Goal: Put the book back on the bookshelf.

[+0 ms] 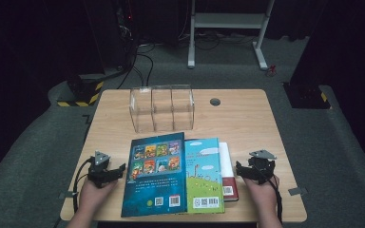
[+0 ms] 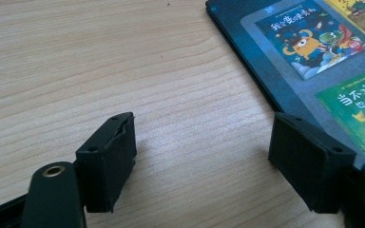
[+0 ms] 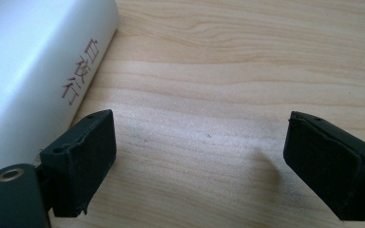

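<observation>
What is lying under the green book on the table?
Under the green book a white book sticks out at its right side, with a dark red corner near the front. The rest of it is covered, so whether more lies beneath is hidden.

Glossy blue book (image 1: 155, 175) cover, pale wood-grain table (image 1: 247, 118), clear plastic organizer (image 1: 162, 108)

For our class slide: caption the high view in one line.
Two open claws, left and right, flank three books before a clear box.
</observation>
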`<state>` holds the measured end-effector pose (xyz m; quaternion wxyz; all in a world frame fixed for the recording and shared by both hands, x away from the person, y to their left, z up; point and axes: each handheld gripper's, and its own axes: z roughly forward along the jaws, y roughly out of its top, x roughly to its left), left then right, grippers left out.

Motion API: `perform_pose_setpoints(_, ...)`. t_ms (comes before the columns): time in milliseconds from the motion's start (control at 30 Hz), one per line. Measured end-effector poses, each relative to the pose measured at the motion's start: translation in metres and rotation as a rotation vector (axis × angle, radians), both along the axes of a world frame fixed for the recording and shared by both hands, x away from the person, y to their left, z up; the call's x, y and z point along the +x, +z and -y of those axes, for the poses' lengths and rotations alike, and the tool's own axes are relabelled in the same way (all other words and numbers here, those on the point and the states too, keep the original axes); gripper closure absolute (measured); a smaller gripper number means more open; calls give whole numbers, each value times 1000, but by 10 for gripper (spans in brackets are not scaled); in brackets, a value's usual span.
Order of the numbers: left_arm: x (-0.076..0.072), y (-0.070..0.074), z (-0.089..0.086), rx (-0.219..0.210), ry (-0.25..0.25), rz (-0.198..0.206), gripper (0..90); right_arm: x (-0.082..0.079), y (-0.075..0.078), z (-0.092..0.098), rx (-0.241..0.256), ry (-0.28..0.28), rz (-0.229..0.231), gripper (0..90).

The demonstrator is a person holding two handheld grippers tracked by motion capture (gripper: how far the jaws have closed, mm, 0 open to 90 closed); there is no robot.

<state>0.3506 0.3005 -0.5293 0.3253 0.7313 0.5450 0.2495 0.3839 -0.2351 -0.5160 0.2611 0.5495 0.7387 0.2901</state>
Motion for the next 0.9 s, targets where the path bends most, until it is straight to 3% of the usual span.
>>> perform_pose_setpoints(67, 0, 0, 0, 0, 0, -1, 242, -2, 3, 0, 21, 1, 19, 103)
perform_pose_setpoints(900, 0, 0, 0, 0, -3, 0, 240, -19, 44, -22, 52, 88, 119, 98)
